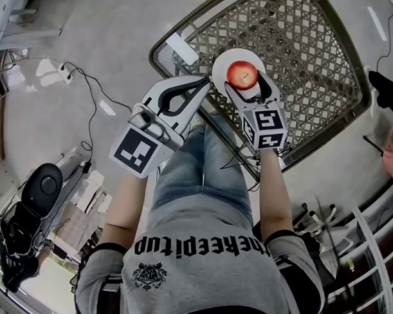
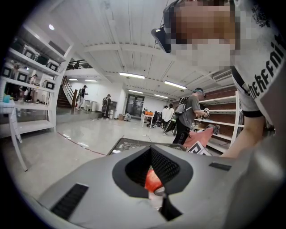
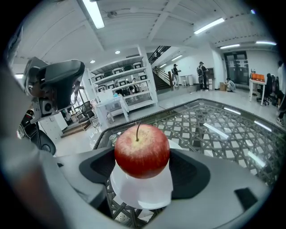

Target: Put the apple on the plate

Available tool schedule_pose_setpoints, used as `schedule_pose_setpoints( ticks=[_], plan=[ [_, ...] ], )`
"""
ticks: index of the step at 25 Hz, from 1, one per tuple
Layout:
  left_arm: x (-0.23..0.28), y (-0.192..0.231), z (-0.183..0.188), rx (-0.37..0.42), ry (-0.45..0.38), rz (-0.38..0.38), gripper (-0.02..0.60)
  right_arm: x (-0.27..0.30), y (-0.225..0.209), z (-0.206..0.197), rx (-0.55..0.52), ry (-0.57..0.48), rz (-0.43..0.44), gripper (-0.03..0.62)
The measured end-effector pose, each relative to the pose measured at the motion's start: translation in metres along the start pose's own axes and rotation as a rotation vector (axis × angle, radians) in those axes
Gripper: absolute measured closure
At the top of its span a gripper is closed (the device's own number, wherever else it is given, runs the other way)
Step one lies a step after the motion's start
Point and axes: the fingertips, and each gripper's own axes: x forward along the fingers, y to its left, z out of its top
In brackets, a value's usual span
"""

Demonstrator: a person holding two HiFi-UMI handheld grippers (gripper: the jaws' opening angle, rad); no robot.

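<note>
while the right gripper (image 3: pixel 142 166) has its two jaws closed on the sides of the apple (image 3: pixel 142 151), the fruit is just over the white plate (image 3: pixel 143 197) on the woven table (image 1: pixel 316 61); i cannot tell if it touches the plate. the left gripper (image 1: pixel 204 84) waits just beside, jaws pressed together at the tips and holding nothing. i judge the apple firm and rather heavy, with smooth skin that can slip or bruise, so its widest middle is the good place to hold, with moderate force.

Grey lettered T-shirt (image 1: pixel 199 275), blue jeans (image 1: pixel 189 178); left gripper (image 1: pixel 202 84), right gripper (image 1: pixel 243 76) white.
</note>
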Motion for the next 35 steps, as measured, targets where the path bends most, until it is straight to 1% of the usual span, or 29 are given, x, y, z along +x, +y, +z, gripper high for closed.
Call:
schedule_pose_setpoints(
  ticks=[18, 25, 35],
  plan=[
    [0.005, 0.002, -0.008, -0.018, 0.012, 0.007, 0.561, 0.008, -0.006, -0.011, -0.018, 0.043, -0.001, 0.204],
    [0.005, 0.002, -0.009, -0.016, 0.011, 0.016, 0.561, 0.01, -0.006, -0.012, -0.021, 0.04, 0.002, 0.204],
    [0.003, 0.001, -0.012, -0.018, 0.019, 0.021, 0.561, 0.01, -0.007, -0.016, -0.022, 0.053, -0.001, 0.19]
  ],
)
